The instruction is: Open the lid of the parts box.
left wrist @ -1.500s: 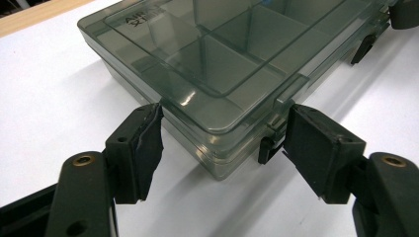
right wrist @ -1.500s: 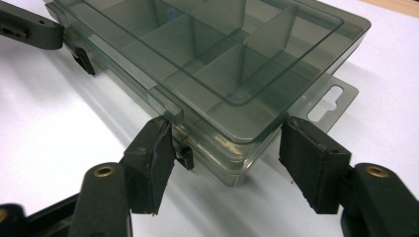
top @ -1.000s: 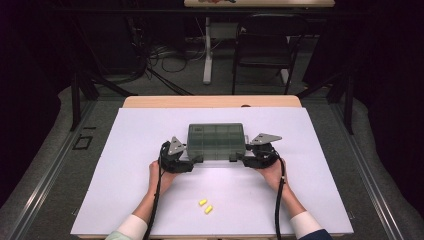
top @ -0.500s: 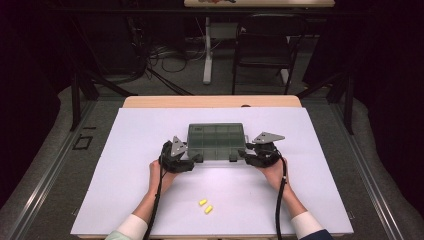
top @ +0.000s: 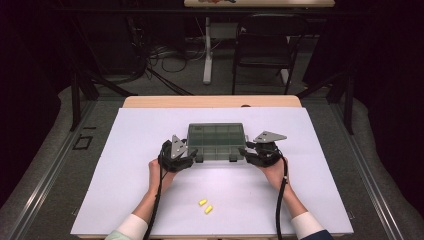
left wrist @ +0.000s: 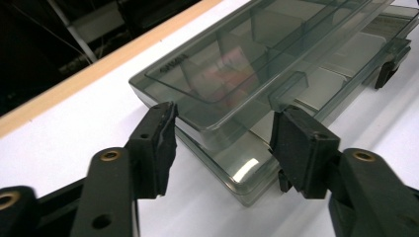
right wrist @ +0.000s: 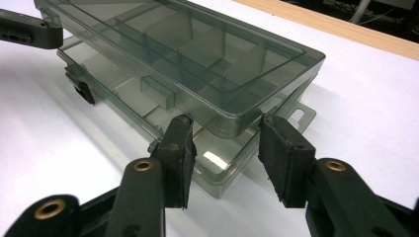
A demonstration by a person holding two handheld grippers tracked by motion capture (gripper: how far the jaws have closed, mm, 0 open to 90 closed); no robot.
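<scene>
A: Where the box (top: pixel 217 141) lies on the table (top: pixel 125 165), is it entered as central?
B: Yes. One smoke-grey clear box with compartments, mid-table, lid raised a little off the base along its near edge.

A: Left hand-held gripper (top: pixel 186 156)?
B: At the box's near left corner. Its jaws have just been closing and stand either side of that corner, as the left gripper view (left wrist: pixel 222 143) shows; the pads sit just beside the lid's edge, and a firm grasp cannot be told.

A: Right hand-held gripper (top: pixel 250 154)?
B: At the box's near right corner. Its jaws have been closing too; in the right gripper view (right wrist: pixel 225 143) they straddle the corner, close to the plastic, pressing or not I cannot tell.

A: Other items?
B: Two small yellow pieces (top: pixel 205 205), nearer the person than the box, well apart from it.
</scene>
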